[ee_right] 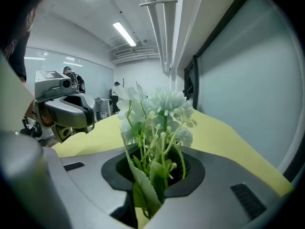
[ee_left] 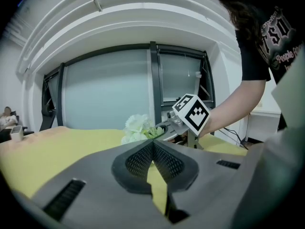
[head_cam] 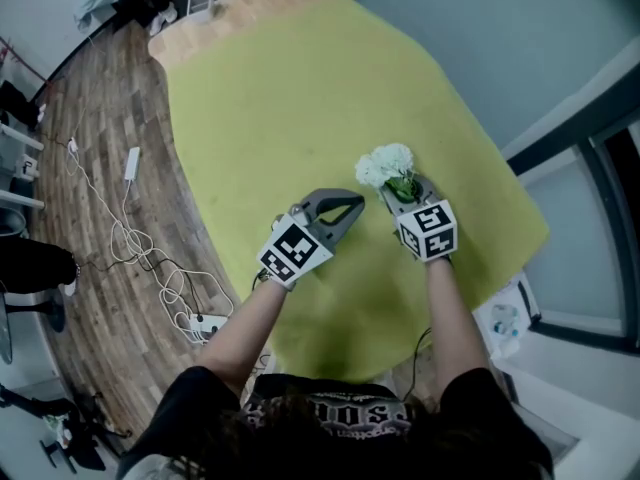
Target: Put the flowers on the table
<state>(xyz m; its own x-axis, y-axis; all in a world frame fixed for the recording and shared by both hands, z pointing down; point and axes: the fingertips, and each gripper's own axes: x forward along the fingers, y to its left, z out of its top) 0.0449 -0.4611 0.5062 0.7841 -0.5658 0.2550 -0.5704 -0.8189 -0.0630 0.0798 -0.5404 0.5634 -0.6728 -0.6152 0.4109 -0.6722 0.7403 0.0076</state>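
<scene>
A small bunch of white flowers (head_cam: 386,165) with green stems lies on the yellow-green table (head_cam: 290,88), right of centre. My right gripper (head_cam: 404,190) is at the stem end. In the right gripper view the stems and a leaf (ee_right: 151,175) stand loosely in the hollow between the jaws, and the pads do not press on them. My left gripper (head_cam: 352,206) hovers just left of the flowers, shut and empty; its pads (ee_left: 140,159) meet at the tip. The flowers (ee_left: 136,127) and the right gripper's marker cube (ee_left: 191,113) also show in the left gripper view.
White cables and a power strip (head_cam: 203,323) lie on the wooden floor left of the table. A small white box (head_cam: 200,6) stands at the table's far end. Windows (head_cam: 590,258) run along the right side, close to the table's edge.
</scene>
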